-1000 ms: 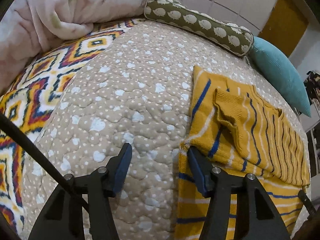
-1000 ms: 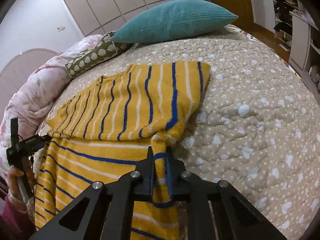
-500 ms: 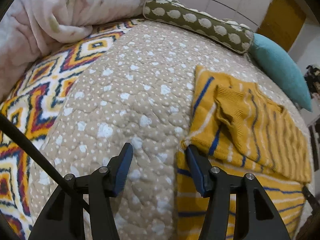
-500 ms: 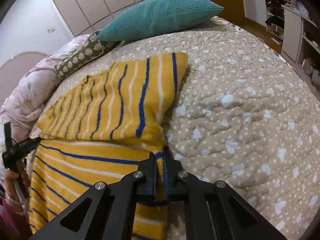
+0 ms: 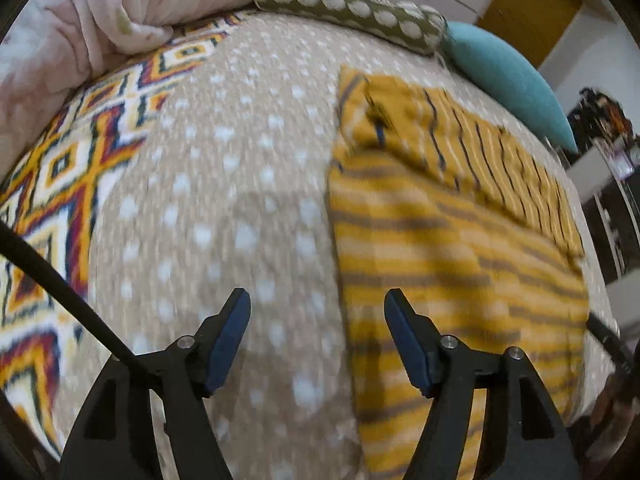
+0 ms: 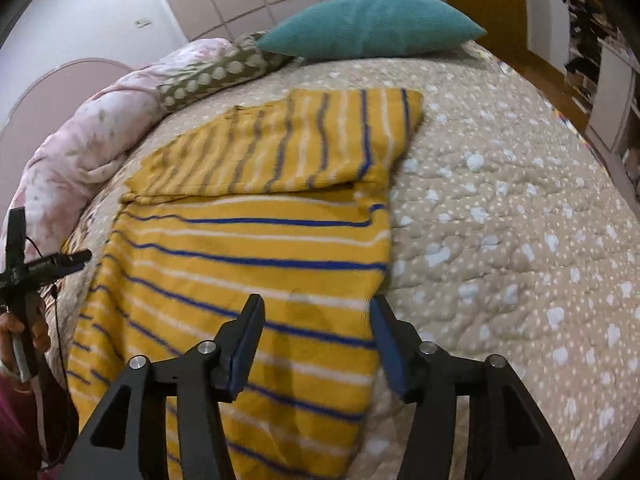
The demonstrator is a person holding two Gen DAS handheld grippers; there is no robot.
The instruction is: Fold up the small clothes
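A mustard-yellow knit sweater (image 6: 256, 248) with blue and white stripes lies flat on the beige dotted quilt (image 6: 500, 240), its sleeves folded across the top part. My right gripper (image 6: 316, 316) hovers over the sweater's lower right edge; its jaws are opening, with nothing pinched between them. In the left wrist view the same sweater (image 5: 452, 248) lies right of centre, blurred. My left gripper (image 5: 316, 312) is over bare quilt (image 5: 224, 200) just left of the sweater's edge, its jaws opening and empty.
A teal cushion (image 6: 372, 24), an olive spotted bolster (image 6: 216, 74) and a pink floral duvet (image 6: 84, 140) line the head of the bed. A patterned blanket (image 5: 56, 184) covers the left side. Shelves (image 6: 600, 64) stand at the right.
My right gripper has let go of the sweater's sleeve and pulled back; the sleeve now lies folded. My left gripper has widened and drawn back from the sweater's edge.
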